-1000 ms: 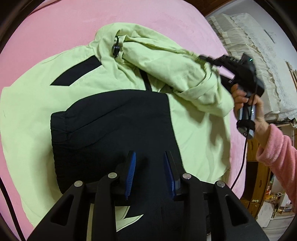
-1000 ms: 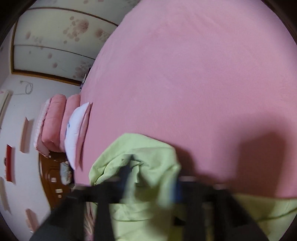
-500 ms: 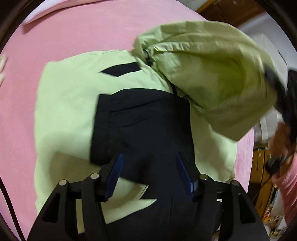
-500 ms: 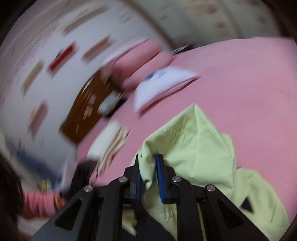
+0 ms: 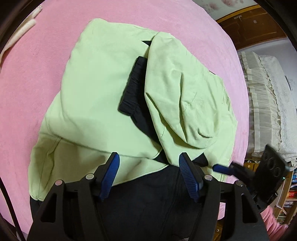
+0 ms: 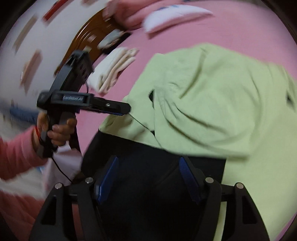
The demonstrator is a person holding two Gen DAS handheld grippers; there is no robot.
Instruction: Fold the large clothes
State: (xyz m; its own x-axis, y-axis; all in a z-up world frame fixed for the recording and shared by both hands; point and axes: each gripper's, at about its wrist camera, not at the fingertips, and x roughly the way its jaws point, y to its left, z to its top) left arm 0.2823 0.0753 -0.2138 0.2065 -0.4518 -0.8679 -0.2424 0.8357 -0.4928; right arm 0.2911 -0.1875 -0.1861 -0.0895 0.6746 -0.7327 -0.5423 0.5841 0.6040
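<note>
A light green and black jacket [image 5: 104, 96] lies spread on the pink bed [image 5: 37, 74]. Its green hood part [image 5: 185, 103] is laid over the body, and a black elastic cuff [image 5: 131, 89] shows beside it. My left gripper [image 5: 148, 161] hovers over the jacket's near black section, its jaws opening with nothing between them. My right gripper [image 6: 148, 163] also hangs above the black fabric [image 6: 148, 166], jaws opening and free of the cloth. Each gripper shows in the other's view: the right gripper [image 5: 222, 168] at the jacket's right edge, the left gripper [image 6: 122, 109] in a hand [image 6: 59, 133].
A folded cream cloth [image 6: 113, 68] and pillows [image 6: 176, 16] lie near the wooden headboard [image 6: 87, 39]. Furniture draped in white lace [image 5: 269, 103] stands to the right of the bed, with shelves [image 5: 289, 194] below it. A pink sleeve [image 6: 16, 153] reaches in from the left.
The right gripper carried the green hood over the jacket's body and let go of it. Both grippers' jaws have widened. The left gripper shifted along the jacket.
</note>
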